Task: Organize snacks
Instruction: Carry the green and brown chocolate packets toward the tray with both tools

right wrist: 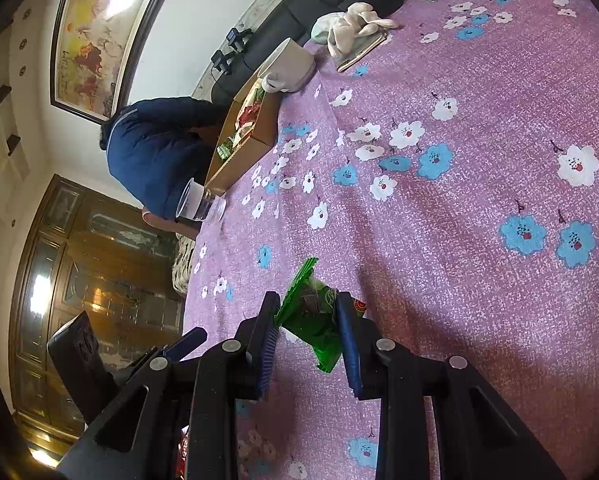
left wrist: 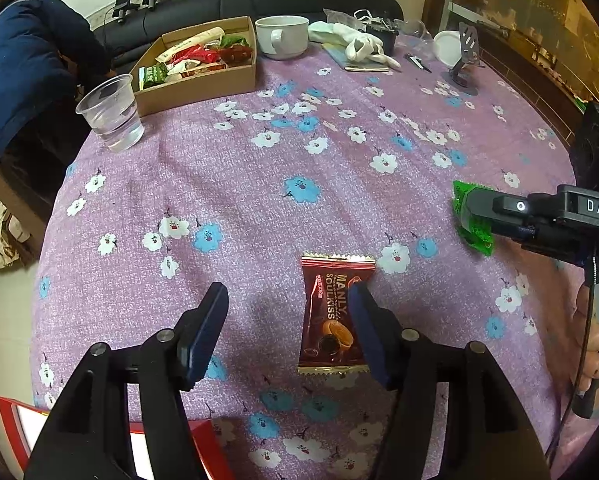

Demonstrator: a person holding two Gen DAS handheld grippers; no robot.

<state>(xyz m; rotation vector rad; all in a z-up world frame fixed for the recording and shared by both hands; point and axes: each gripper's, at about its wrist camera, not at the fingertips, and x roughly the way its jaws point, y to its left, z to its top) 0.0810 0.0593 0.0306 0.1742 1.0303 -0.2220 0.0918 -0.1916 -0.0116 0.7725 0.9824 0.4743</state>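
Observation:
A brown "Manly Soulkiss" snack packet (left wrist: 331, 320) lies flat on the purple flowered tablecloth (left wrist: 299, 184). My left gripper (left wrist: 288, 294) stands open over it; the packet sits close against the right finger, and a wide gap separates it from the left finger. In the right wrist view my right gripper (right wrist: 308, 306) is shut on a green snack packet (right wrist: 311, 320), held just above the cloth. The same gripper (left wrist: 475, 210) with the green packet (left wrist: 473, 232) enters the left wrist view from the right. A cardboard box (left wrist: 203, 84) with several snacks stands at the far left of the table.
A clear plastic cup (left wrist: 113, 114) stands near the box. A white mug (left wrist: 281, 36), a pale cloth bundle (left wrist: 355, 42) and a phone stand (left wrist: 465, 64) line the far edge. A person in a blue jacket (left wrist: 19, 72) bends at the far left. A red-edged object (left wrist: 11, 416) is below.

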